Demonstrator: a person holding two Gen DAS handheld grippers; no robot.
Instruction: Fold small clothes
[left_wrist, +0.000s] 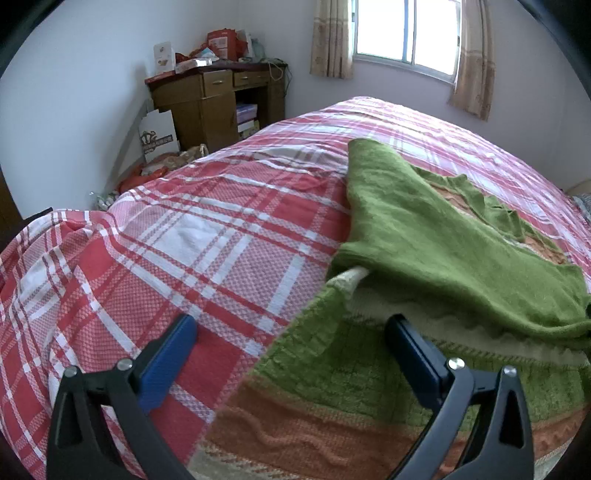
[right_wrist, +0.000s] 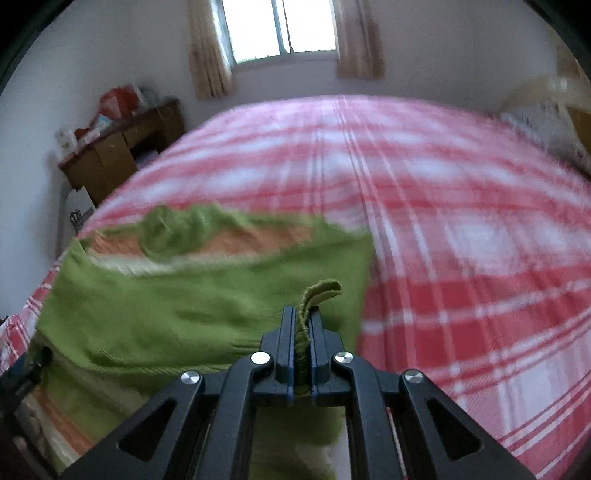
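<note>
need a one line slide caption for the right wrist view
Right claw shut on an edge of the green sweater, lifted over the red plaid bedspread.

A bed with a red, pink and white checked cotton cover (left_wrist: 207, 236) fills most of both views. At about 11 o'clock from it, in the corner of the room, stands a brown wooden desk with drawers (left_wrist: 218, 99). On the desk lie a heap of red and white boxes and bags (left_wrist: 207, 48); what they hold cannot be told. A white cardboard box with a dark printed picture (left_wrist: 159, 134) leans just beside the desk, on the floor. At 12 o'clock there is a bright window with a white frame (left_wrist: 406, 29), and beige patterned curtains (left_wrist: 330, 37) hang at both of its sides. The walls are plain white (left_wrist: 74, 92).
</note>
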